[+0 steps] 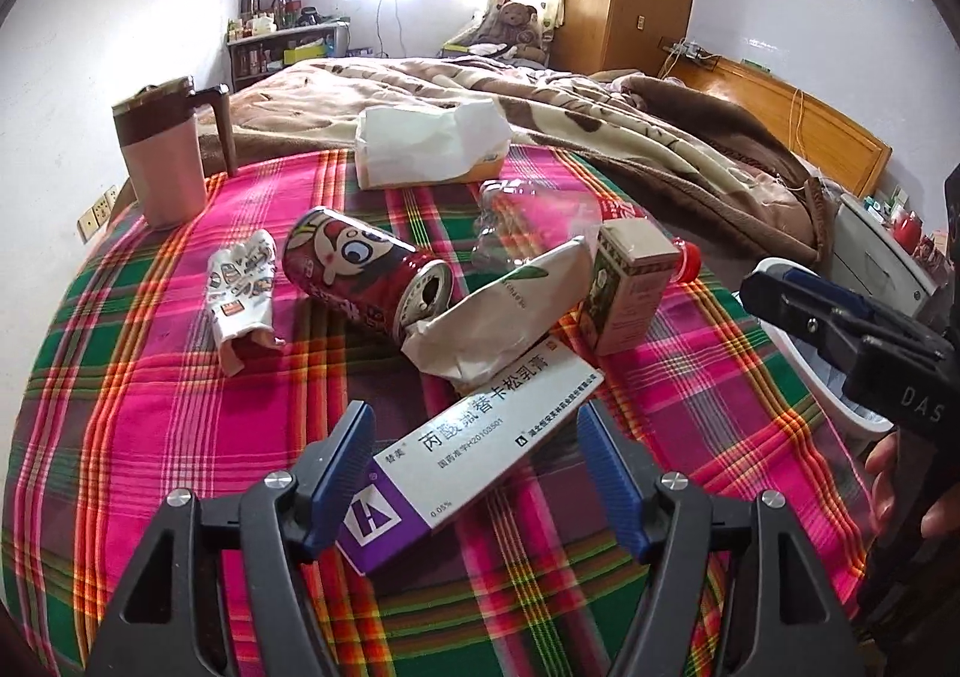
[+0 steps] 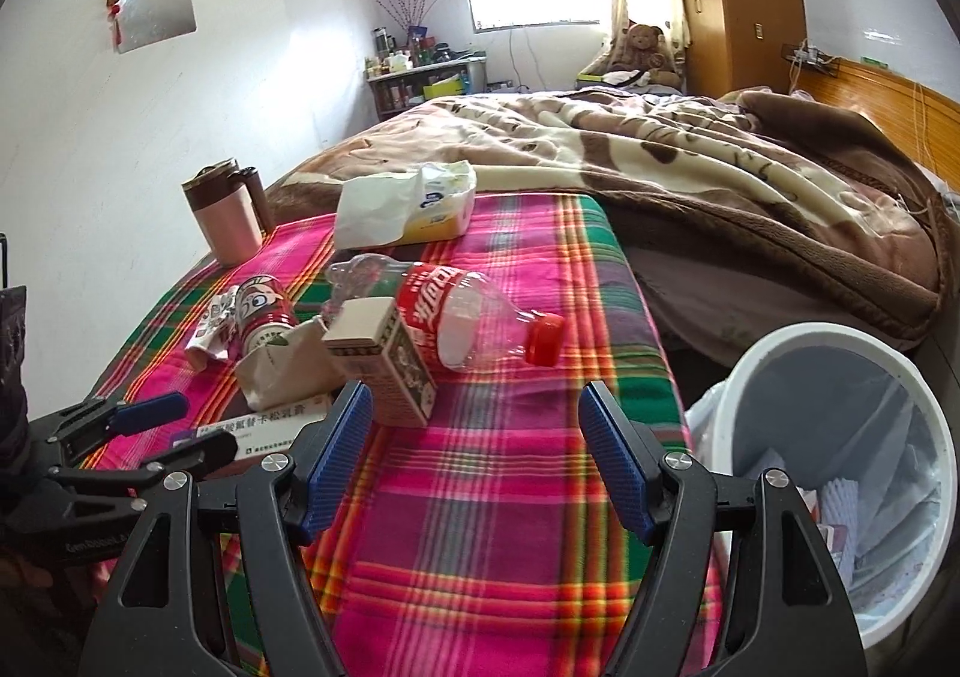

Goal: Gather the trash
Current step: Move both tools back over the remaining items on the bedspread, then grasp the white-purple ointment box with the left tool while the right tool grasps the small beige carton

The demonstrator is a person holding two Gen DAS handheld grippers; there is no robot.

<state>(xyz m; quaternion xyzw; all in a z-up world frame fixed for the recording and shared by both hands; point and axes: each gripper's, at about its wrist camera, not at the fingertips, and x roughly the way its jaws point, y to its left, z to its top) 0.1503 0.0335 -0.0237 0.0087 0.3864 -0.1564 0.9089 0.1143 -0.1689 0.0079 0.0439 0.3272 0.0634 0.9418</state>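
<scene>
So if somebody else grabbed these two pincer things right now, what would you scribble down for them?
Left gripper: open, nothing gripped; the purple-and-white ointment box lies between its fingers, pads off it.
Right gripper: open, empty, above the plaid cloth.
On the cloth: red can, clear bottle with red cap, small carton, crumpled paper bag.
Lined white bin, right of the cloth, already holds some scraps.
Left to do: all of the above still needs binning.
</scene>
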